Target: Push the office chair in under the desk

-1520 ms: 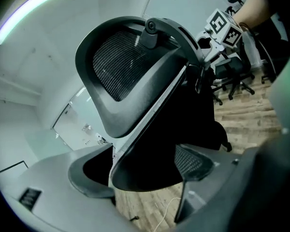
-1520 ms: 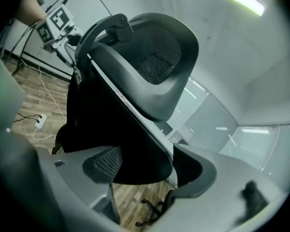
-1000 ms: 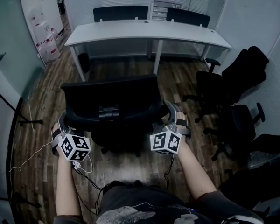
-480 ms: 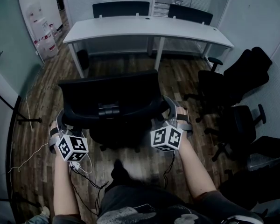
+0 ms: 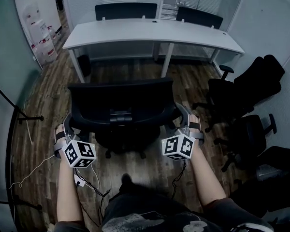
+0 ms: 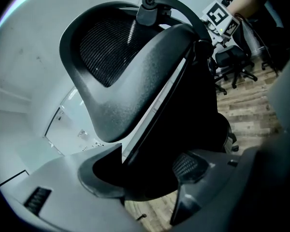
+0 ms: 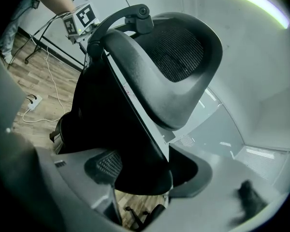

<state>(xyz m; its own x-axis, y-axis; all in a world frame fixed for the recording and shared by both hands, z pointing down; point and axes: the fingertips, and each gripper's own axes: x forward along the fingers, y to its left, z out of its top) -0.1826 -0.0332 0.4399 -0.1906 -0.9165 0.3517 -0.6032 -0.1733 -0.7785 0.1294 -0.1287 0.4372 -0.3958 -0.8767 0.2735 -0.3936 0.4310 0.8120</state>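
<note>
Your left gripper (image 5: 68, 127) and right gripper (image 5: 182, 121), jaws wide yet tight on the office chair (image 5: 120, 98) backrest; desk (image 5: 150, 31) ahead.

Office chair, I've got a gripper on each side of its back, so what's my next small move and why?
Probably roll the office chair straight ahead toward the desk: the left gripper and right gripper have their jaws on the backrest's side edges, and wood floor lies between chair and desk.

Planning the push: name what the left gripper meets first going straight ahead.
The backrest of the office chair, held between the jaws of the left gripper; past it probably the desk, depth unclear.
</note>
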